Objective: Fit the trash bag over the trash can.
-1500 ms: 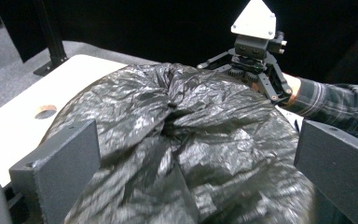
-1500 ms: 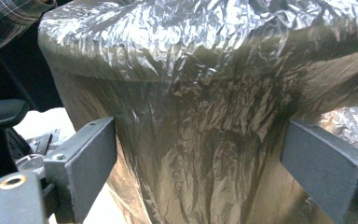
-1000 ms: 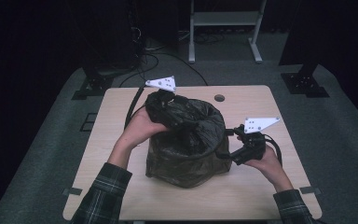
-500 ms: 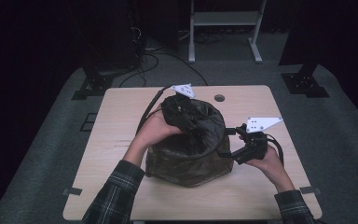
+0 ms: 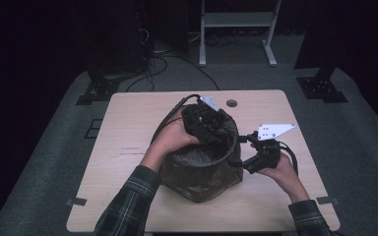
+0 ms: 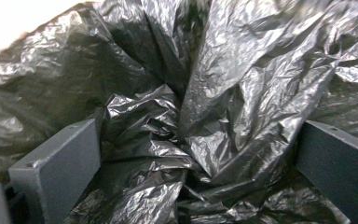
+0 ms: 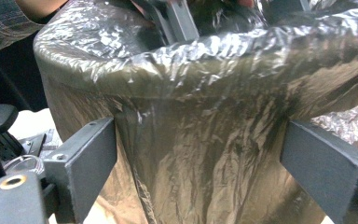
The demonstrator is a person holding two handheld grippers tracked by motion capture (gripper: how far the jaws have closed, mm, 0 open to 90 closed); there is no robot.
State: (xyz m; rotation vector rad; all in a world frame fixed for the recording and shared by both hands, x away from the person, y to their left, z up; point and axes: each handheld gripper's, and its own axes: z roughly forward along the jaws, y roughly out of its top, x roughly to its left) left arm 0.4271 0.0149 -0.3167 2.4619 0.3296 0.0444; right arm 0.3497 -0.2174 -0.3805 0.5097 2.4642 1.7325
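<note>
At the middle of the table (image 5: 128, 118) stands a small bin (image 5: 202, 177) with a black plastic bag (image 5: 211, 147) draped over its rim and down its outside. The left gripper (image 5: 207, 123) is plunged into the bin's mouth, jaws spread wide, with crumpled bag film (image 6: 186, 121) bunched between them but not pinched. The right gripper (image 5: 248, 155) sits just beside the bin's right wall, jaws also spread, framing the covered wall (image 7: 200, 140) without closing on it. Judged step: lining the bin, pushing the bag's slack down into the cavity while the other hand stands ready to steady the bin. Next move probably calls for pressing the loose film toward the bottom and walls, then withdrawing without dragging the liner back out; the right gripper may need to bear on the rim so the folded-over edge does not slip. Compared with half a second ago, the left hand (image 5: 172, 140) has moved right and forward, over the opening and deeper in; the right gripper has barely shifted.
</note>
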